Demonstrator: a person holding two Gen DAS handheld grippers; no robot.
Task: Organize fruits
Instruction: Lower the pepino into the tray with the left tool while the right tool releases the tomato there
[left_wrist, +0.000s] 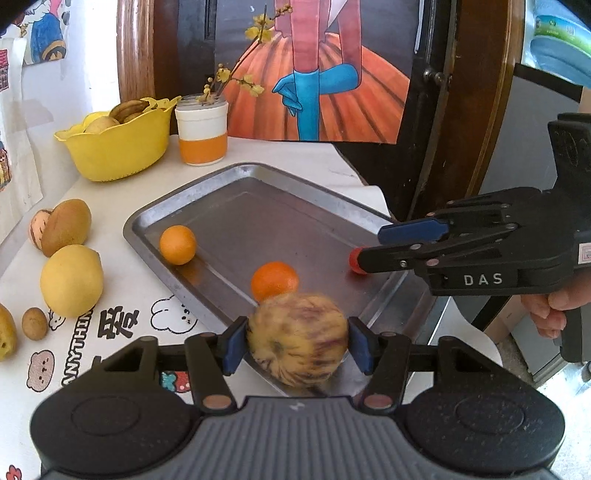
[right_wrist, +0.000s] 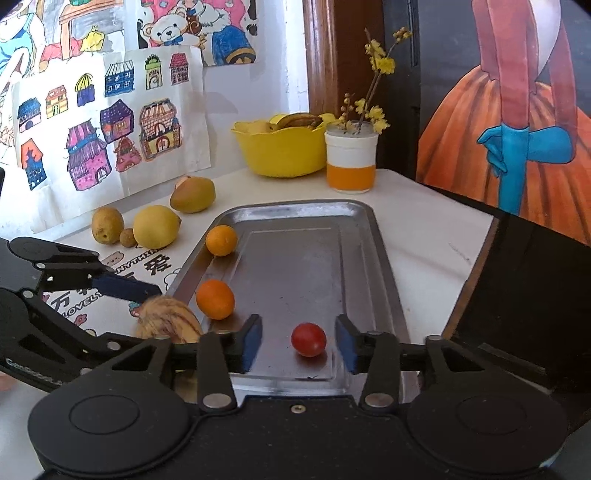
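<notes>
The left gripper (left_wrist: 298, 349) holds a round, stripy yellow fruit (left_wrist: 298, 338) tight between its two blue pads (left_wrist: 233, 347). One pad presses on each side of it. The fruit looks a bit blurry. It hangs over the near edge of the metal tray (left_wrist: 221, 184), just in front of one orange.

The right gripper (right_wrist: 299, 341) is wide open and holds nothing. A small red tomato (right_wrist: 308, 339) sits on the tray floor between its two fingers, and the fingers do not touch it. From the left wrist view the right gripper comes in from the side, low over the tray, and the tomato peeks out at its tip.

Two oranges lie in the tray along one long side. The near orange (right_wrist: 215, 298) is just beside the stripy fruit. The far orange (right_wrist: 221, 240) is further up the same side, against the tray rim.

On the white table (right_wrist: 424, 229) next to the tray lie a big yellow lemon (right_wrist: 156, 226), a brown kiwi (right_wrist: 192, 194), a potato (right_wrist: 107, 225) and a tiny brown round fruit (right_wrist: 127, 237). A yellow bowl (right_wrist: 281, 151) with fruit in it stands at the back. Just beside it is a white and orange cup (right_wrist: 351, 162) with yellow flowers (right_wrist: 376, 62).
</notes>
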